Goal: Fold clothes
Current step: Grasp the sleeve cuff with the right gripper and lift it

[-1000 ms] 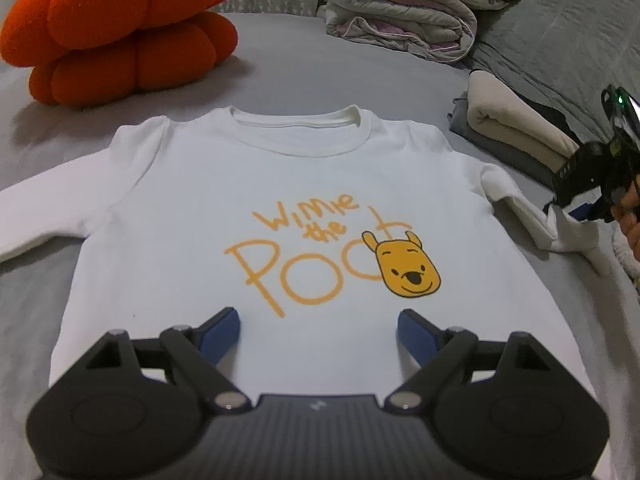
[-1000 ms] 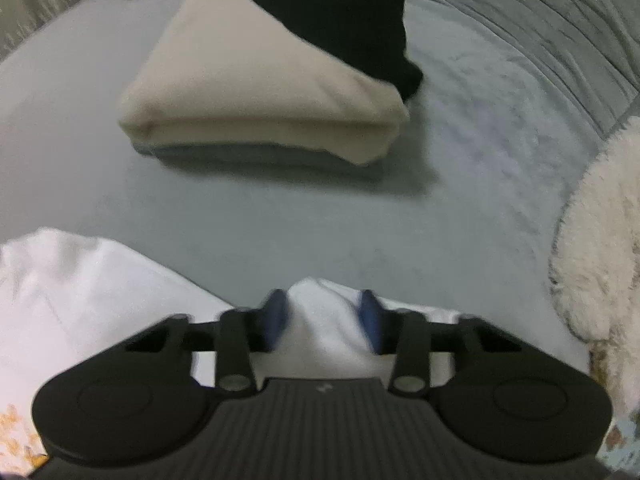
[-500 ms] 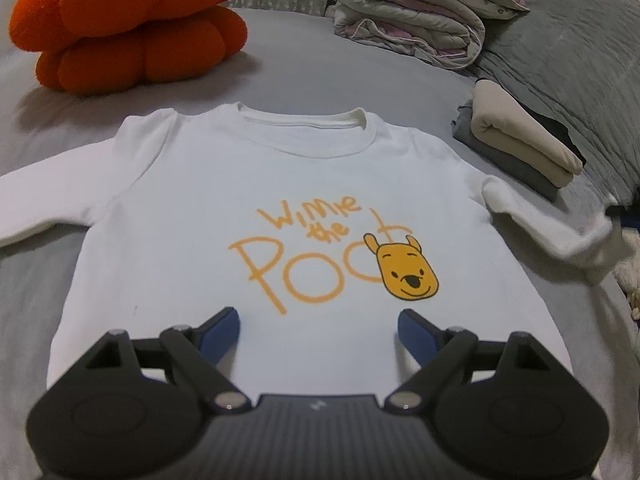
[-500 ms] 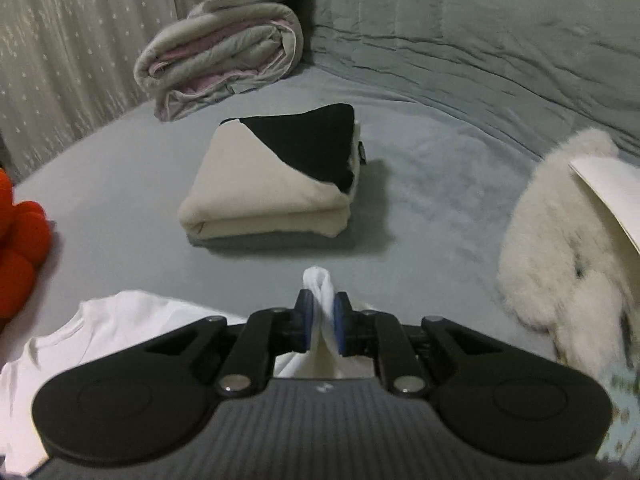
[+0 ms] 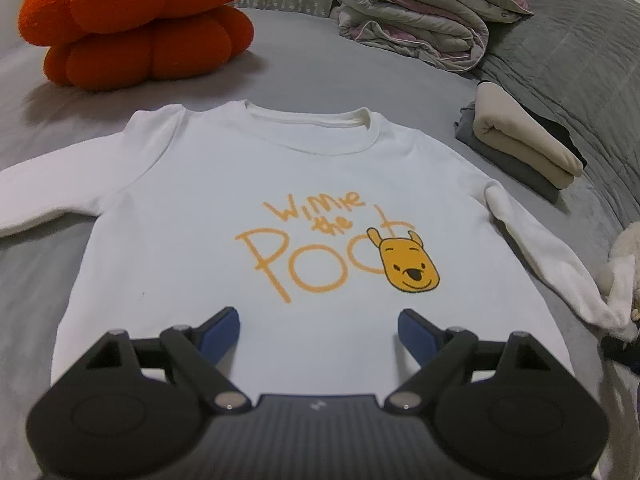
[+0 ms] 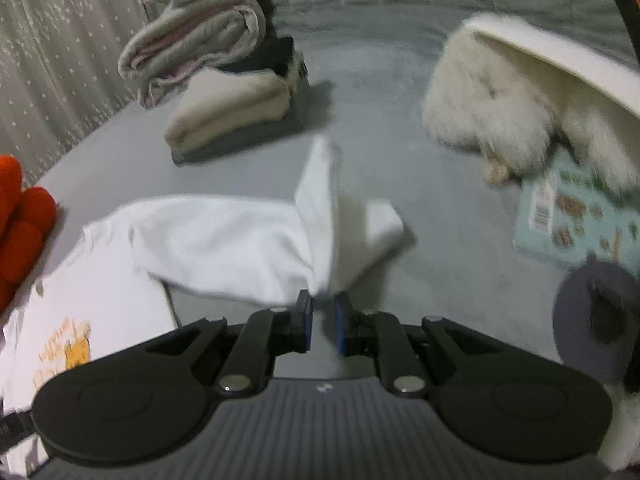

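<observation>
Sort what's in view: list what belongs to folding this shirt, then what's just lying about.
In the job:
- white Pooh sweatshirt, spread flat
- its sleeve, pinched by the right gripper
- left gripper, jaws open over the hem

Lying about:
- orange cushion
- rolled quilt
- folded beige and dark clothes
- white fluffy toy
- picture book

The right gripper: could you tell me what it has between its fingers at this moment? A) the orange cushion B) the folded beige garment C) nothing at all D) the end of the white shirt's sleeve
D: in the right wrist view the right gripper has its blue pads nearly together on the bunched cuff of the white shirt's sleeve, lifted off the bed.
</observation>
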Available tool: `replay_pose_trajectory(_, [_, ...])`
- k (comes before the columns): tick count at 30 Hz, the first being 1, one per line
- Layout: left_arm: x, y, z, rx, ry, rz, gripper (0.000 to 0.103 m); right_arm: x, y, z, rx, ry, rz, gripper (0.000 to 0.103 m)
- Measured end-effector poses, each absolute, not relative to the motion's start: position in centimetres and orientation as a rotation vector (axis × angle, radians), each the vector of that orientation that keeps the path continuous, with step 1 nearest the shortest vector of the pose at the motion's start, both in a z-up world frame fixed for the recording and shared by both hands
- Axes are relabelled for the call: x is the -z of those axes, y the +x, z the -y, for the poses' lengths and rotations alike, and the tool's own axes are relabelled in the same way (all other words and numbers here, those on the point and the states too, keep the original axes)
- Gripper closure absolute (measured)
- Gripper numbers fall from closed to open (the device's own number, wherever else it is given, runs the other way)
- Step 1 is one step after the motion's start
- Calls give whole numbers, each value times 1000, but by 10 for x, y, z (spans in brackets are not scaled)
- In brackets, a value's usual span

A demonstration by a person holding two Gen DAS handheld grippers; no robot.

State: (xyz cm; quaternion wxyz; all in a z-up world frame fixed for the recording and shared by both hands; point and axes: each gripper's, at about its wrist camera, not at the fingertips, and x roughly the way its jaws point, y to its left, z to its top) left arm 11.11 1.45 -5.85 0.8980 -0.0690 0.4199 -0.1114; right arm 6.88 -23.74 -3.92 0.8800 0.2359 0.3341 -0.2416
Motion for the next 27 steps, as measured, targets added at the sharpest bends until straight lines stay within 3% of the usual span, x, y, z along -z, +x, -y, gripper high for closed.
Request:
replay_pose_trajectory(6, [58, 112, -18, 235, -163, -879, 15, 39, 48, 234, 482, 497, -718, 80])
replay_pose_trajectory(10, [58, 112, -17, 230, -171, -882, 15, 15, 46, 237, 468, 485, -649, 48])
replay_pose_trajectory(20, [58, 115, -17, 229, -173, -885, 15, -2, 107, 264, 523, 416, -665, 48])
replay_pose_trajectory(21, [58, 116, -17, 229, -173, -886, 15, -1, 114, 267, 530, 405, -677, 50])
replay_pose_trajectory(23, [58, 117, -17, 229, -175, -886, 15, 1, 122, 272, 533, 392, -695, 68])
replay_pose_trajectory(24, [58, 118, -18, 229, -176, -887, 15, 1, 124, 275, 532, 392, -700, 90])
replay_pose_trajectory(25, [58, 118, -18, 229, -177, -887, 15, 1, 127, 278, 530, 393, -705, 98])
replay_pose_trajectory(27, [58, 118, -17, 230, -176, -887, 15, -9, 119, 277, 547, 373, -653, 98])
